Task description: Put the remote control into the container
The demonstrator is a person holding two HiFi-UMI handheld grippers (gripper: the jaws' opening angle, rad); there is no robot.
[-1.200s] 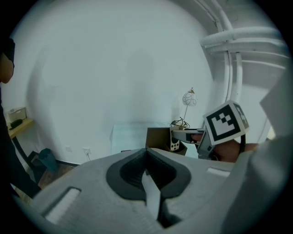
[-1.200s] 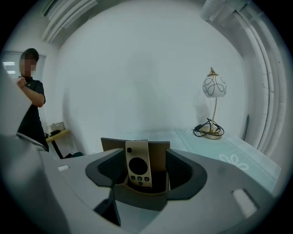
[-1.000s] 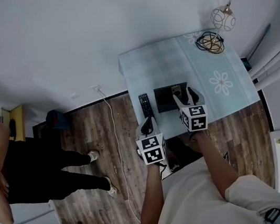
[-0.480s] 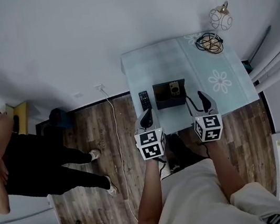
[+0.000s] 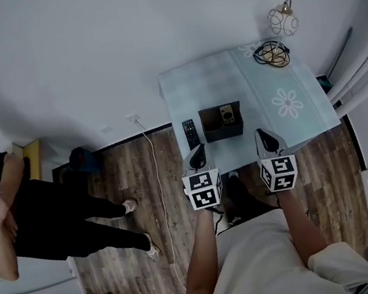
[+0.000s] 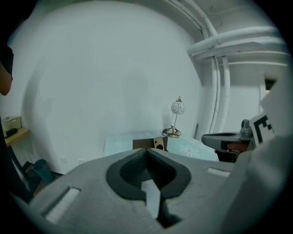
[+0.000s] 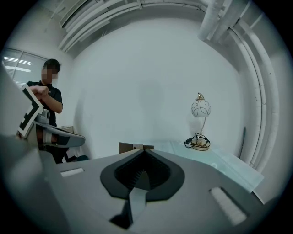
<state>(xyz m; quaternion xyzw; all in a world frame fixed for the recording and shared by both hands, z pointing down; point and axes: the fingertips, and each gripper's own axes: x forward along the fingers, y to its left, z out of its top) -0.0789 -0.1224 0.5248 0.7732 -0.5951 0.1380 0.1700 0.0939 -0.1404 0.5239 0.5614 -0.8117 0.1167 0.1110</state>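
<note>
On my pale blue tabletop (image 5: 195,88) a black remote control (image 5: 190,133) lies just beside a dark container (image 5: 212,129), with a lamp (image 5: 283,20) far back.

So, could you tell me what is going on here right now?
A person holds a tool in each hand, both hovering over the near edge of the table, touching nothing. The left tool is shut and empty; the right tool has just closed its jaws, with nothing between them. A small tan remote control sits inside the dark container, while a black remote control lies on the table beside it, on the left tool's side. Off to the side another person stands, arms folded.
</note>
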